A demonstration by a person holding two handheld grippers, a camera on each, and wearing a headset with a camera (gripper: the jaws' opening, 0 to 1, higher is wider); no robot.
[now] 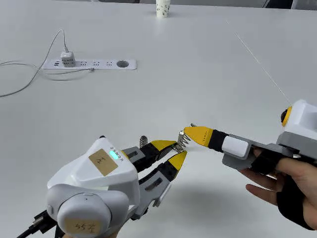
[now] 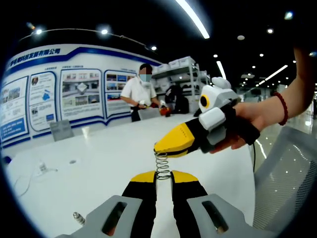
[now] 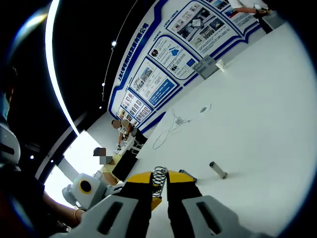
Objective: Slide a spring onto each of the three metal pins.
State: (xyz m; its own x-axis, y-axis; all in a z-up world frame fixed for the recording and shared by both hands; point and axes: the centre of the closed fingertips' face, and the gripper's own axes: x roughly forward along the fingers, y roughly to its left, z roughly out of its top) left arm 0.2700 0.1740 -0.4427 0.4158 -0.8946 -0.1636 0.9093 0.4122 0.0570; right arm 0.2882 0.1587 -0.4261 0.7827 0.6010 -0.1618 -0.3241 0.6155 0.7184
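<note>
The wide white table takes most of the head view. Its far part carries a long white power strip and a white paper cup. The left gripper, a white body with black jaws and yellow tips, comes from below. The right gripper, of the same kind, comes from the right side, and the two tips meet above the table. Between them is the small coil spring of bright steel wire. In the right gripper view the jaws are closed on one end of this coil spring, and in the left gripper view the jaws are pressed around its other end. Whether a pin is inside the coil, I cannot tell. A short grey metal pin rests free on the table nearby. Just behind the left gripper stands a small ribbed metal piece, maybe a pin which has its spring.

I judge that the step in hand is the threading of one spring, somewhere in the middle of the task. The next move asks to keep both tips on one line and to push the coil slowly along its axis, because a spring held at both ends bends easily and can jump away.

The room is generous: no table edge is near the work, the strip and the cup are well apart, and only the ribbed piece is close to the left jaws
</note>
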